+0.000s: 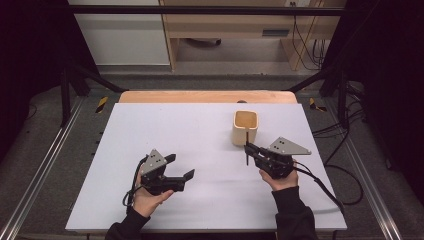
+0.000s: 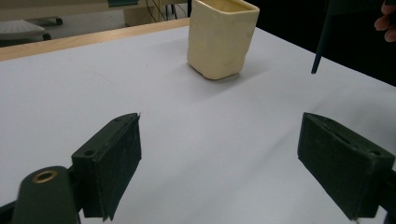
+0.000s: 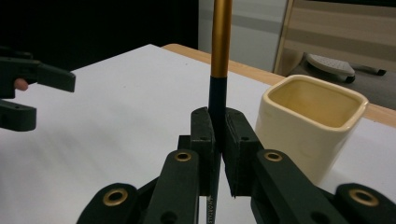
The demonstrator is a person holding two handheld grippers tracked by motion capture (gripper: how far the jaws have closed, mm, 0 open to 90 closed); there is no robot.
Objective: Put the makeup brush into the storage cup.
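- The right gripper has its jaws clamped on a slim pen with a dark lower barrel and a gold upper one; in the right gripper view the pen stands upright at frame centre.
- In the high view the right gripper sits right of centre, with the pen hanging just in front of the cream square cup.
- The left gripper rests at lower left of the high view, jaws spread wide with nothing between them; the left gripper view shows bare white table between its pads.
- Judged step: dropping the pen into the cup. Do it well by lifting the lower tip clear of the rim, centring it over the opening, keeping it vertical, lowering, and only then loosening the jaws.
- A tilted pen could catch the rim and tip the cup.
- The cup looks empty: its pale inner walls show, though the bottom is hidden.
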